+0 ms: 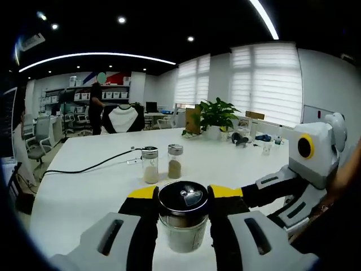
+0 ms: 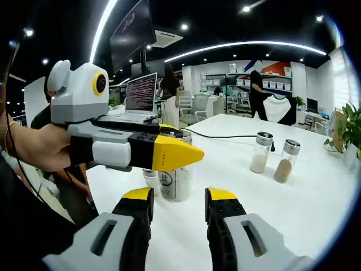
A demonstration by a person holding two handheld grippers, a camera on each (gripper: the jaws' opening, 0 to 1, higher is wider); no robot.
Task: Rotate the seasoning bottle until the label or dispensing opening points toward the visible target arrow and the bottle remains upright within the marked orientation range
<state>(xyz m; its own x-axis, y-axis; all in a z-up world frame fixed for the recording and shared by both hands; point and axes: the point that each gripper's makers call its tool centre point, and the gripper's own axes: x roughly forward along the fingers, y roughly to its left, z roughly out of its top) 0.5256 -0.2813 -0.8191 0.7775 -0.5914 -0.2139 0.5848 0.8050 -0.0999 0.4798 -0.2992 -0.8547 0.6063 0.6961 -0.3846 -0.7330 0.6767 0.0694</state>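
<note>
Our left gripper is clamped on the seasoning bottle, its yellow-tipped jaws pressed against the glass on either side just below the steel lid, and the bottle stands upright on the white table directly ahead of that gripper. Our right gripper hangs with its jaws apart and nothing between them, the bottle just beyond their tips.

The risk we see is a tilt. The grip sits high on the bottle, so any roll of the hand while turning could lean it or drag its base across the table. If the jaws slacken, the glass could slip instead of turning with us.

In the right gripper view the left gripper crosses in front of the bottle, hiding its upper part; the label shows only as a few dark marks. We cannot find a target arrow or orientation marks on the table.

Farther out stand two more shakers, side by side, well apart from ours, with a black cable beyond them.
</note>
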